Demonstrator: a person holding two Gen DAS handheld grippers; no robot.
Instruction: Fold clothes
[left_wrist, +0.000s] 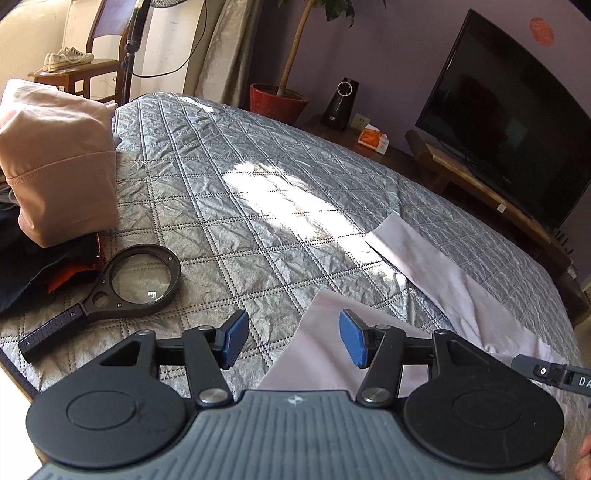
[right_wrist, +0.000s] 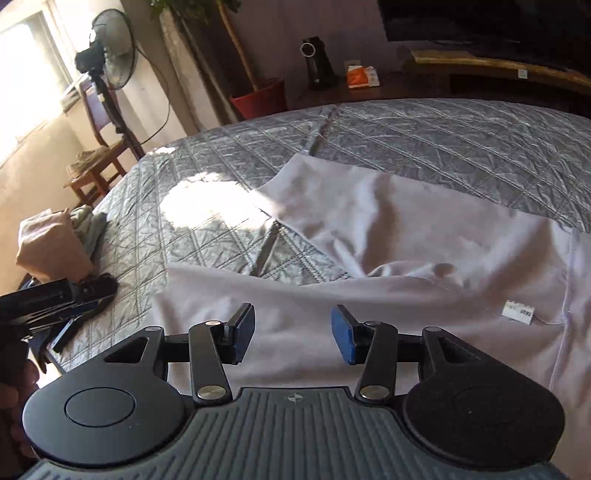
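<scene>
Near the bed's (left_wrist: 258, 177) front edge lie pale trousers (right_wrist: 406, 295), soft and limp; grip a leg's hem corner. Left tongs (left_wrist: 291, 338) and right tongs (right_wrist: 291, 338) stand apart, empty.

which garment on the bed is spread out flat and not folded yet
The pale lilac garment, lying open beneath both open tools. The peach garment is already folded and sits atop the dark clothes pile.

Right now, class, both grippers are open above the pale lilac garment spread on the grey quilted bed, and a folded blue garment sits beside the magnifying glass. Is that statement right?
Not quite. The folded garment beside the magnifying glass is peach-pink, not blue, as the left wrist view shows. The rest holds: the left gripper and right gripper are open over the lilac garment on the grey quilted bed.
</scene>
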